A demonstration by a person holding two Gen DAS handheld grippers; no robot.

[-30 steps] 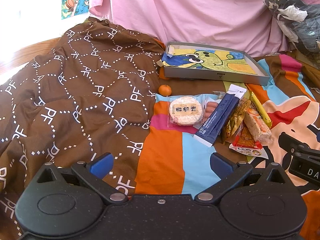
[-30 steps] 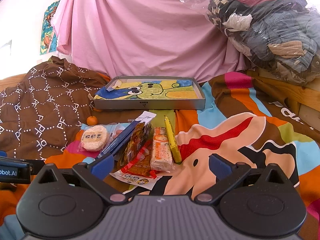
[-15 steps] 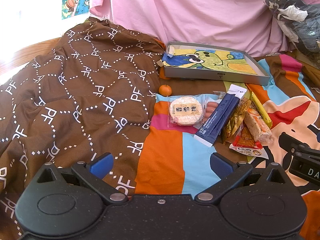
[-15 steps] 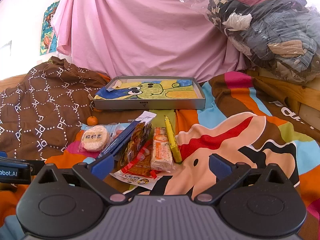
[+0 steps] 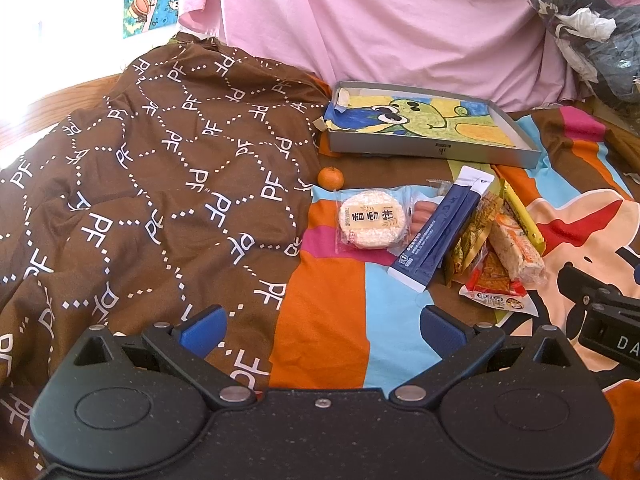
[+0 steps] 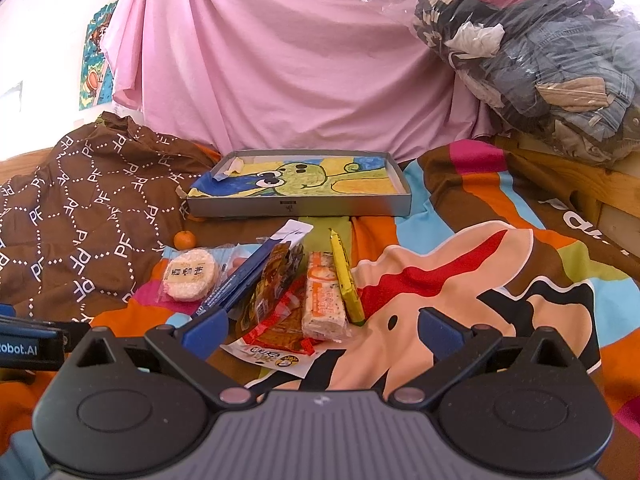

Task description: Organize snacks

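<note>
Both the left gripper [image 5: 322, 330] and the right gripper [image 6: 322, 330] hover spread wide, holding nothing. The snacks [image 6: 280, 280] lie clustered mid-bed on the colourful sheet [image 6: 460, 280], just before the grey tray [image 6: 300, 206] toward the bed's far edge.

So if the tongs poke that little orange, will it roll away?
Probably. The little orange looks round and sits loose on the blanket, so a nudge would likely roll it. The soft, wrinkled cloth might stop it soon. It looks small and firm, so open tongs could likely lift it, though a round skin may slip.
</note>
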